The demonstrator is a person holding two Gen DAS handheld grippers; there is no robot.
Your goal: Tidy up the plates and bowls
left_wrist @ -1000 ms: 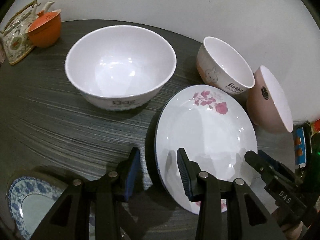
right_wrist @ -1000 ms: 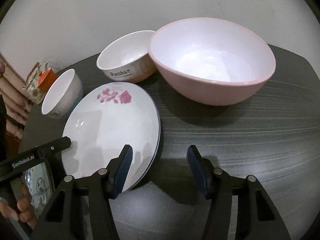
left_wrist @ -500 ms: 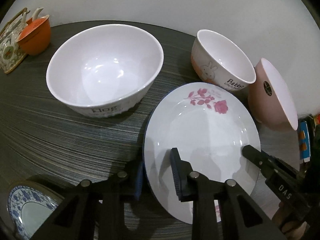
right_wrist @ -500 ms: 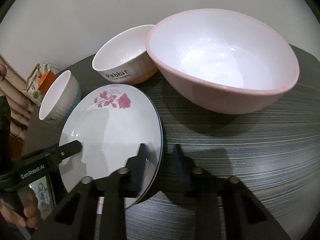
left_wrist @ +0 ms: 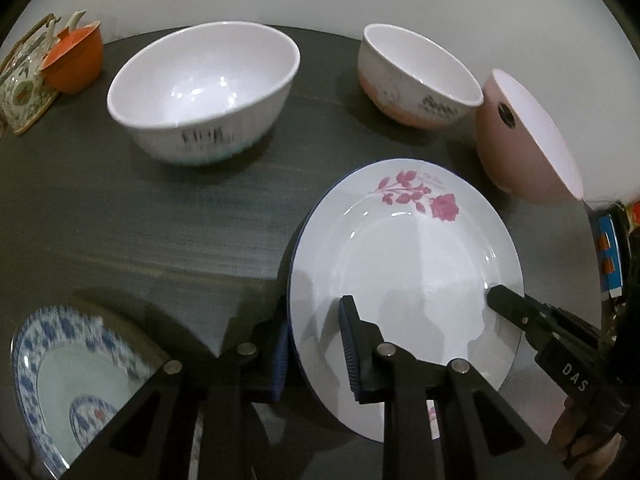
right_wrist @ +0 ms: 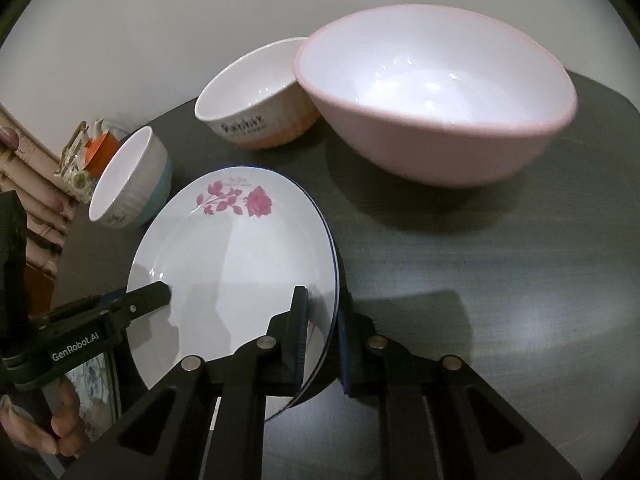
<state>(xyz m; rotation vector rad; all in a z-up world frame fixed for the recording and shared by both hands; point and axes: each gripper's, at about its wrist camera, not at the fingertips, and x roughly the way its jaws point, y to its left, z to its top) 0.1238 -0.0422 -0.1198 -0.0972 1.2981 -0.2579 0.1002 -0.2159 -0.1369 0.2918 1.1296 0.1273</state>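
- Left wrist view: left gripper has just been closing and now seems to pinch the near-left rim of the rose plate (one pad above, one beneath), on the dark table.
- Right wrist view: right gripper, jaws just closed, clamps the plate's right rim.

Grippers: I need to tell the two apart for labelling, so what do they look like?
Both are black plastic with blue ribbed pads and silver pivot screws. The left gripper bears white "GenRobot.AI" lettering in the right wrist view; the right gripper bears "DAS" in the left.
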